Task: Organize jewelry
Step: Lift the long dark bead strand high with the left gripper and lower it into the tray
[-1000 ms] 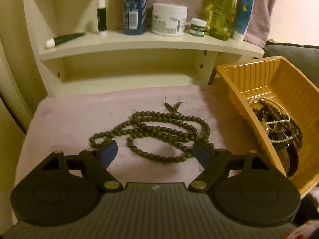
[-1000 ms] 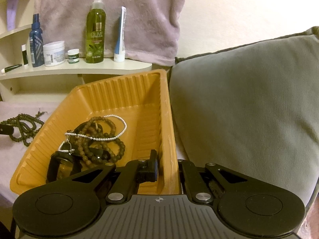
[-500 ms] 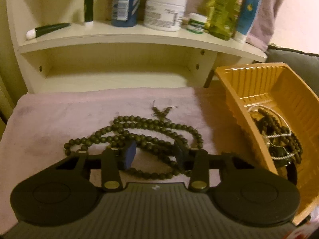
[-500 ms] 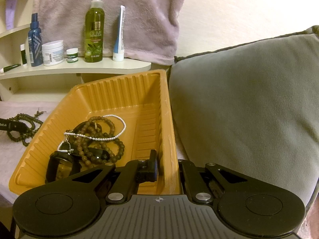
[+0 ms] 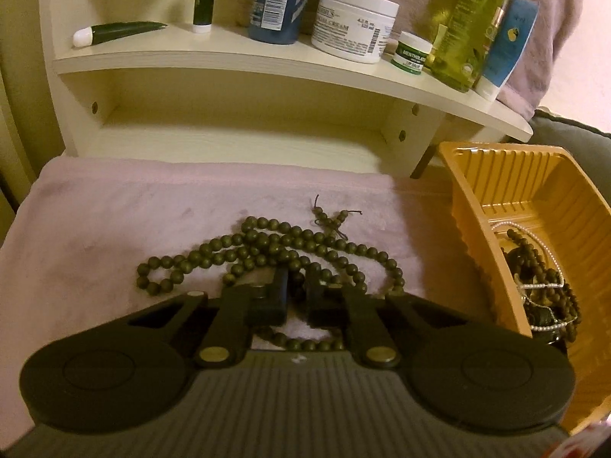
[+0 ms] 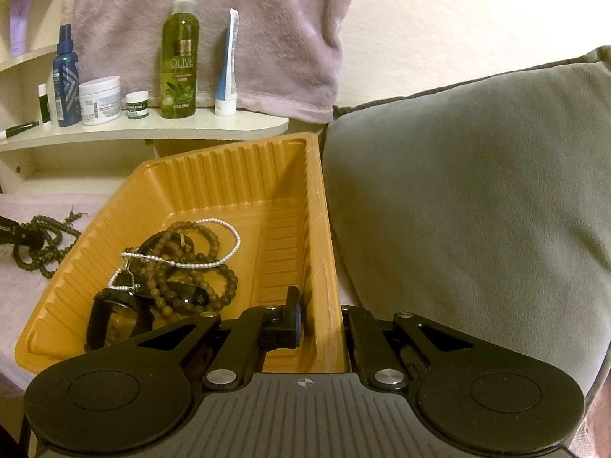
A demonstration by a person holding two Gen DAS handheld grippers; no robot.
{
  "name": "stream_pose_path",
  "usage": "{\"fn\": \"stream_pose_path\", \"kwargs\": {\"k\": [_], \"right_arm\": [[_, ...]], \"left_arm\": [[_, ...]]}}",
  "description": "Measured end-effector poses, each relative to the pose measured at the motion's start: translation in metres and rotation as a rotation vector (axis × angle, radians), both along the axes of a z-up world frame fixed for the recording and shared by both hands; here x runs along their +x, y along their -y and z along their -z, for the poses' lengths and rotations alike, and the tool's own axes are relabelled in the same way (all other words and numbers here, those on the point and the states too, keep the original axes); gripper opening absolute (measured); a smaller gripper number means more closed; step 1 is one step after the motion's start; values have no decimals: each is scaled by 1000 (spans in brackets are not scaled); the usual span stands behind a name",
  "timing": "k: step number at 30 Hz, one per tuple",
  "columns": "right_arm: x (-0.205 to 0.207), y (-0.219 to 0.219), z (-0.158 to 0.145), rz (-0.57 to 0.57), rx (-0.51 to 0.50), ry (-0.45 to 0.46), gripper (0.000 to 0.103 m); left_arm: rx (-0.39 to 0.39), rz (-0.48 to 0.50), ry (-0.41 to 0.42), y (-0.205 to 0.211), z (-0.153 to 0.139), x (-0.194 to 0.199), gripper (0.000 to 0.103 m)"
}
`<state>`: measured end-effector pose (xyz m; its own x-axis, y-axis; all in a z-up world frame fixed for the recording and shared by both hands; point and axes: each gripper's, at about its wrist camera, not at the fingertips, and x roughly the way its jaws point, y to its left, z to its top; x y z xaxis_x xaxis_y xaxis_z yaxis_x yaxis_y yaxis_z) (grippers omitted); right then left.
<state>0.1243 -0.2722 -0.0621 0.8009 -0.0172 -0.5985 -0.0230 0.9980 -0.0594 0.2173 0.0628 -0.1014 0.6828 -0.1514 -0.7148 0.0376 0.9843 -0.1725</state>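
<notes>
The long strand of dark olive-green round beads [image 5: 267,248] lies heaped on the pale pink fleece cloth [image 5: 95,229] in the middle of the left wrist view. The left gripper [image 5: 296,286] sits low over it, its jaws closing with a few beads of the strand caught between the black pads; more loops spill out to either side and one curls back under the fingers.

At the right edge of that view stands the ribbed orange plastic tray [image 5: 473,236], its near wall rising between the strand and the tangle of brown bead bracelets and a thin pearl chain [image 6: 183,263] that already lies in the tray's lower left corner in the right wrist view.

The right gripper [image 6: 319,320] is clenched on the tray's right-hand rim, one finger inside the wall and one outside. A grey-green cushion [image 6: 477,191] presses against the tray from the right.

Along the top of both views runs a cream wooden shelf [image 5: 229,57] with a green olive spray bottle [image 6: 179,61], a white cream jar [image 5: 353,23], a blue bottle [image 5: 277,0] and a blue-and-white tube [image 6: 228,65].
</notes>
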Motion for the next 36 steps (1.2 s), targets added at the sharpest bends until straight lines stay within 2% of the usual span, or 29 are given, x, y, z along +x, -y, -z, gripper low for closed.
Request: {"fn": "stream_pose_path", "kwargs": {"k": [8,13,17,23,36], "right_arm": [[-1,0,1,1,1,0,6],[-1,0,0,0,0,-1,6],[-1,0,0,-1,-1,-1,6],[-1,-2,-1,-1,-5,3,6],[-8,-7,-9,-13,-8,31,5]], "left_arm": [[-42,-40,-26,-8,4,8,8],[-24,-30,-32,-5,3,11,7],[-5,-13,0,-5,-5,2,6],[7,38,89,-9,-46,-13,6],[57,135,342,-12,-170,-36,6]]}}
